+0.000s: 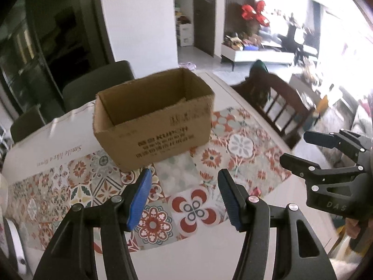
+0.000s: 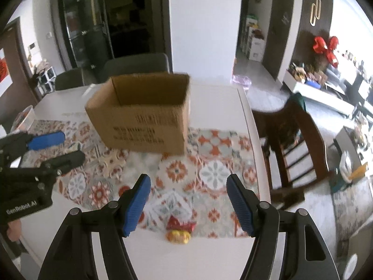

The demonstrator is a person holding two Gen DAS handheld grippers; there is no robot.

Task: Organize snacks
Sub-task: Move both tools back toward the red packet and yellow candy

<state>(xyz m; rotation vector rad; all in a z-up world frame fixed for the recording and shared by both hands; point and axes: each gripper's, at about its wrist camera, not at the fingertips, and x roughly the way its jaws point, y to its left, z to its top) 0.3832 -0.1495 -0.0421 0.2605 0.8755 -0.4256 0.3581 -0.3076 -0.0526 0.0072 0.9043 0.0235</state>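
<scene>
Table: a white rectangular table is filling the middle of both views.
Table covering: a patterned tile-print mat in red, grey and cream is lying flat across the near half of the table.
Wooden chair: a dark brown slatted wooden chair is standing just beside the table's right edge.
Upholstered chairs: grey-green padded chairs are standing at the table's far side.
Column: a white square column is rising behind the table.
Decoration: a red glossy bow-shaped ornament is hanging on the dark wall panel at right.
Low cabinet: a white low cabinet is standing below the ornament, carrying blurred items.
</scene>
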